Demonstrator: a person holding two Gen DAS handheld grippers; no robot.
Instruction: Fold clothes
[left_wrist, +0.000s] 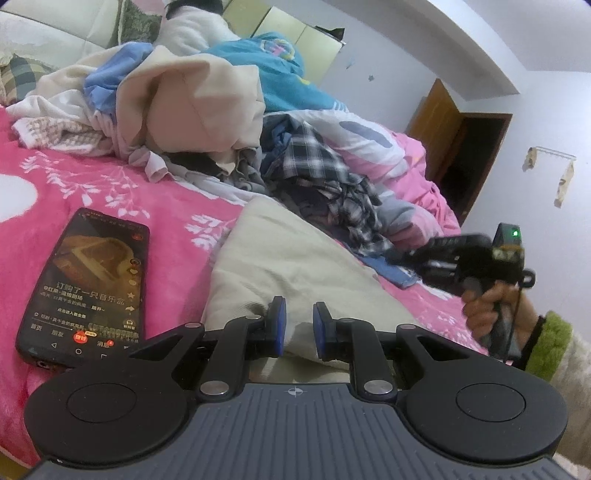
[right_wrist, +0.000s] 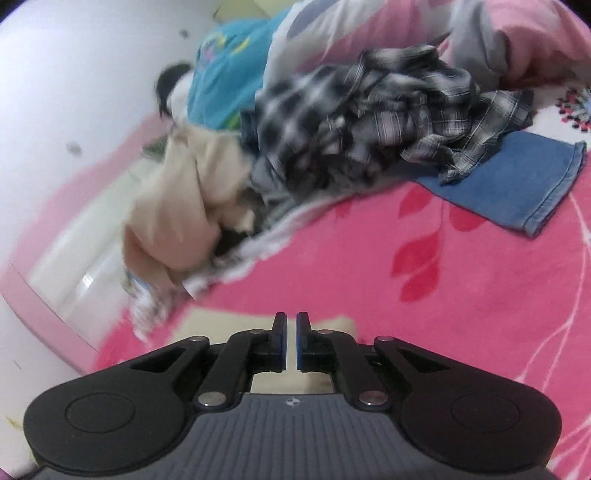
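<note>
- Cream garment lies nearest, spread on the pink blanket; a fold of it sits between the left gripper fingers, which stand narrowly apart, pinching the cloth.
- Clothes pile heaped well beyond those fingertips: beige, plaid, teal.
- Jeans flat, ahead and right of the right gripper; plaid shirt overlaps them.
- Right gripper fingers nearly meeting, nothing visibly between them; a hand grips its handle.
- Phone left of the left fingers, screen lit.
</note>
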